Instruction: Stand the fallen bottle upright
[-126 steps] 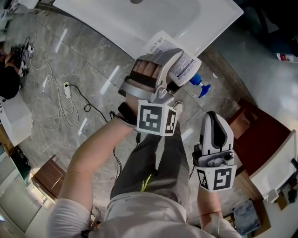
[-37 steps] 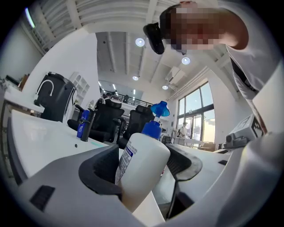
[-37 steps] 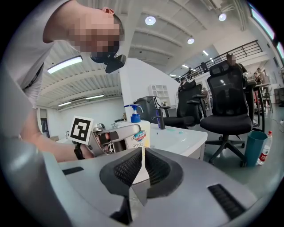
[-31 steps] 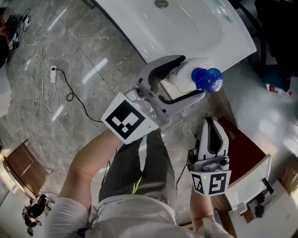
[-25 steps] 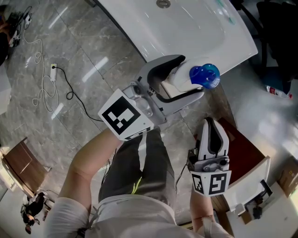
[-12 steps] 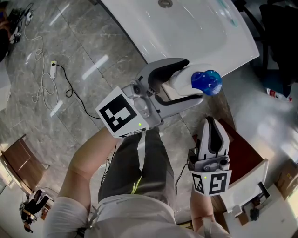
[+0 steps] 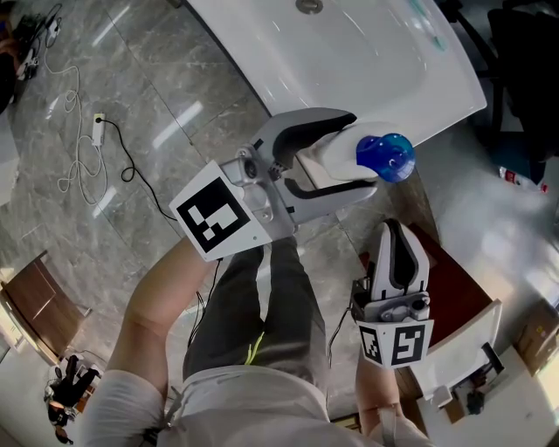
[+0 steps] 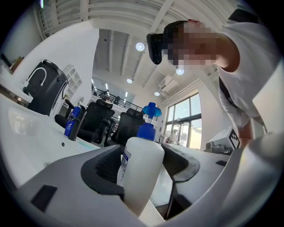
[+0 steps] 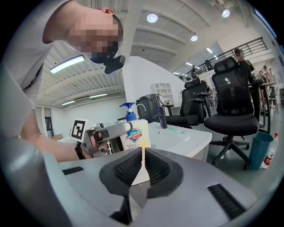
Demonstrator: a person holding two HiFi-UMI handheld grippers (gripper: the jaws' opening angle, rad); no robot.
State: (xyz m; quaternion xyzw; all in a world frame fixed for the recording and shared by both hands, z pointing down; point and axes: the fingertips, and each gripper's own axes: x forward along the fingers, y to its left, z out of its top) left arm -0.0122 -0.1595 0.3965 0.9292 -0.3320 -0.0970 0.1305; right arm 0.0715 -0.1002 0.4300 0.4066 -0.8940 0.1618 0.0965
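The bottle [image 7: 330, 159] is up on its base now, a white pump bottle with a blue pump head [image 7: 385, 157], standing right at the near edge of the white washbasin top [image 7: 367, 52], towards its right-hand corner. The left gripper [image 7: 362, 147] comes at it level from the side. Its jaws have just been closing, with the bottle between them, and they are clamped on the bottle's body below the neck, one finger across the front label and the other behind. Seen along those jaws, the bottle stands straight, the pump rising above the pads. The square-marked cube [image 7: 218, 218] on that gripper faces up towards the person's head. The right gripper [image 7: 397, 229] hangs lower, in front of the basin's near edge and beside the person's right leg, apart from the bottle. Its ribbed pads [image 9: 133, 168] are pressed together with nothing between them, and it points slightly down towards the bottle, whose red and blue label shows just past its tips. Further back on the basin top a dark tap [image 9: 161, 114] stands by the bowl, and the drain [image 7: 307, 6] shows at the far edge. Below, a white cable [image 7: 83, 170] trails over the grey marble floor [image 7: 157, 79]. Black office chairs [image 9: 231, 95] stand off to the right of the basin.
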